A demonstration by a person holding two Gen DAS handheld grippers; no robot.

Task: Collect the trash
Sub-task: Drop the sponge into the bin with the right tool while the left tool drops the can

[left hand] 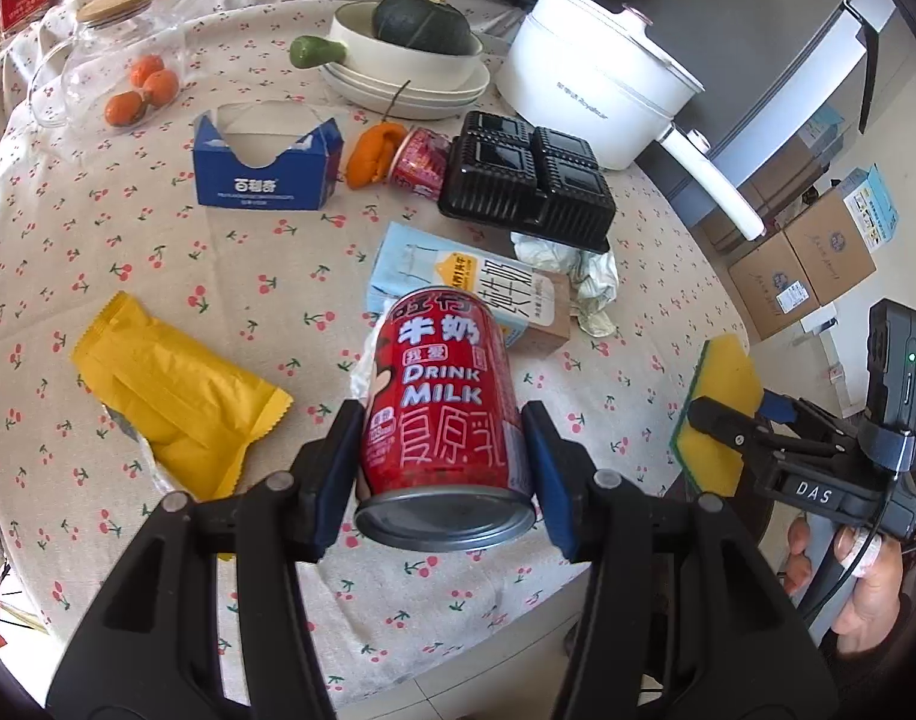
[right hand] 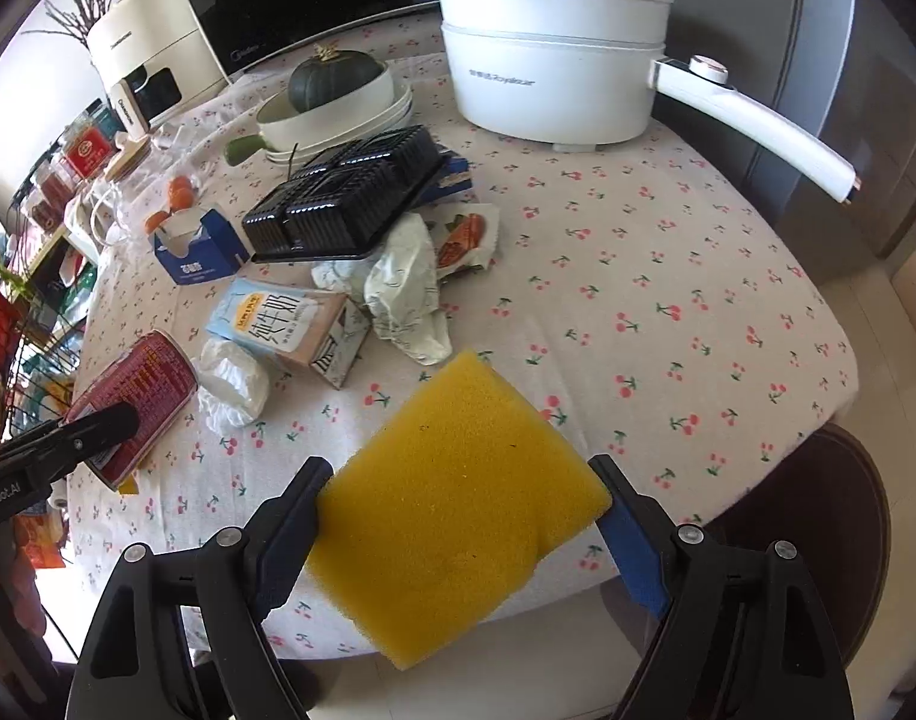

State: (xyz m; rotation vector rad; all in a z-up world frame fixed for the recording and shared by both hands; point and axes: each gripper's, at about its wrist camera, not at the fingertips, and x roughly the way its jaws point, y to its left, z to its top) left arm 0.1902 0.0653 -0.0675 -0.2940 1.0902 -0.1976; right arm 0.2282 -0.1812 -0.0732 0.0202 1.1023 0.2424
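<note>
My left gripper (left hand: 443, 420) is shut on a red milk can (left hand: 443, 396) and holds it above the table's near edge; the can also shows in the right wrist view (right hand: 137, 387). My right gripper (right hand: 458, 492) is shut on a yellow sponge (right hand: 458, 498), which also shows in the left wrist view (left hand: 718, 408). On the cherry-print tablecloth (left hand: 158, 276) lie a yellow wrapper (left hand: 176, 396), a milk carton (left hand: 458, 282), crumpled paper (left hand: 577, 276), a black plastic tray (left hand: 529, 180), a second red can (left hand: 419, 162), orange peel (left hand: 371, 153) and a torn blue box (left hand: 266, 171).
A white electric pot (right hand: 553, 60) with a long handle stands at the back right. Stacked bowls hold a green squash (left hand: 422, 21). A glass jar with oranges (left hand: 140, 90) is at the back left. A white crumpled tissue (right hand: 233, 387) lies beside the carton. Cardboard boxes (left hand: 817, 252) sit on the floor.
</note>
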